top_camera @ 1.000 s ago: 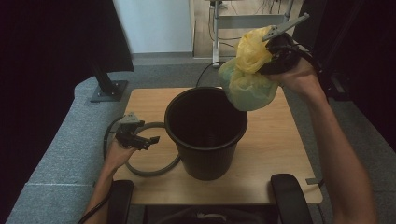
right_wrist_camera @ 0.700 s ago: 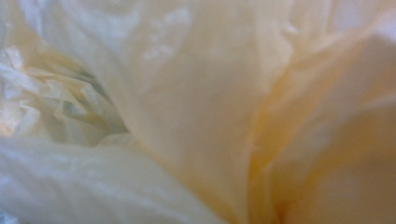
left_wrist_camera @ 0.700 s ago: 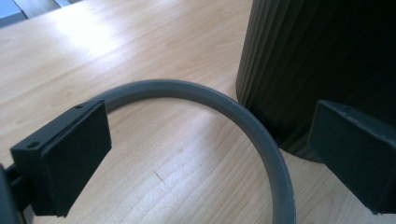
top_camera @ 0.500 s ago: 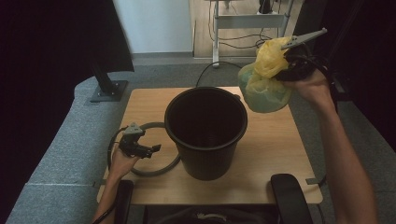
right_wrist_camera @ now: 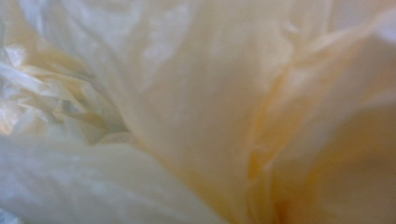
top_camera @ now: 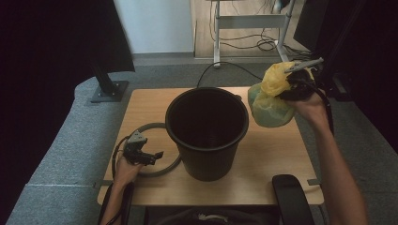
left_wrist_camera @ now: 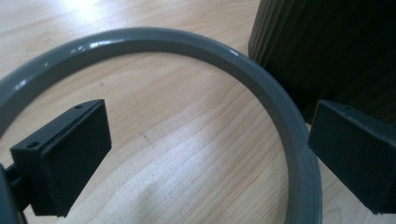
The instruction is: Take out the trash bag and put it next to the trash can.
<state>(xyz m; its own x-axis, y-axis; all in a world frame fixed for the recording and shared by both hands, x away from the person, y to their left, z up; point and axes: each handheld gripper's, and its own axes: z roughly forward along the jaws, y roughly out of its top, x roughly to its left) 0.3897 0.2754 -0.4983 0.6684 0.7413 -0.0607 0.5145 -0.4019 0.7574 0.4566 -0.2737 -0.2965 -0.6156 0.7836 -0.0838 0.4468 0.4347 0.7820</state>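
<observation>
The yellow, crumpled thin plastic bag (top_camera: 272,101) is held in the air above the right edge of the light wooden table (top_camera: 267,154), just right of the rim of the black ribbed plastic bin (top_camera: 207,133) and clear of the wood. The right gripper (top_camera: 294,80) has the bunched upper part of the film pinched between its jaws; the lower part hangs below as a rounded, greenish-yellow pouch. In the right gripper view the film (right_wrist_camera: 196,112) lies directly against the lens, pale, glossy and deeply creased.

Assessment of handling: the bag appears very light, limp and slippery. It will not keep a shape, will fold or balloon with air, and could slide out of a loose pinch. A hold on gathered layers near the mouth is judged safest; a single layer may stretch or tear.

The left gripper (top_camera: 149,157) is low over the front-left corner of the table, its jaws spread wide and holding nothing. In the left gripper view the pads (left_wrist_camera: 70,156) stand across part of the grey plastic ring (left_wrist_camera: 196,49), which lies flat on the wood and reaches the bin's base at one side.
</observation>
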